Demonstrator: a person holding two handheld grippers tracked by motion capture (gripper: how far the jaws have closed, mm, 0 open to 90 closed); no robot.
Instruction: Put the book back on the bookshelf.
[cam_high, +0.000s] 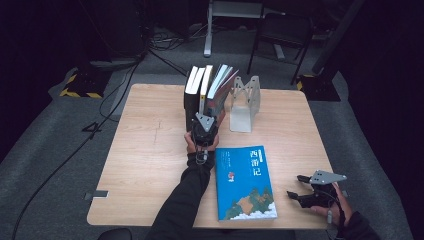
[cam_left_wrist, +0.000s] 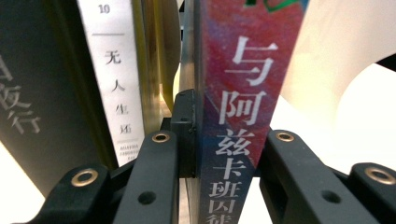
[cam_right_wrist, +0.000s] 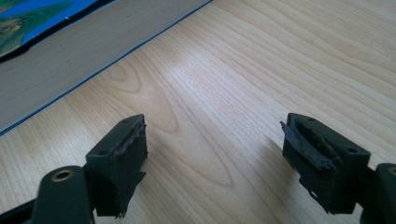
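A row of upright books stands at the far middle of the wooden table. My left gripper reaches into the row from the near side. In the left gripper view its jaws press on both sides of a book with a red and blue spine and white lettering, so the left gripper is shut on it. A white-spined book and a dark one stand to its left. My right gripper rests open at the front right, nothing between its jaws.
A blue-covered book lies flat near the front edge, just left of the right gripper; its page edge lies beyond the open jaws. A pale metal bookend stands right of the row. Chairs and cables lie beyond the table.
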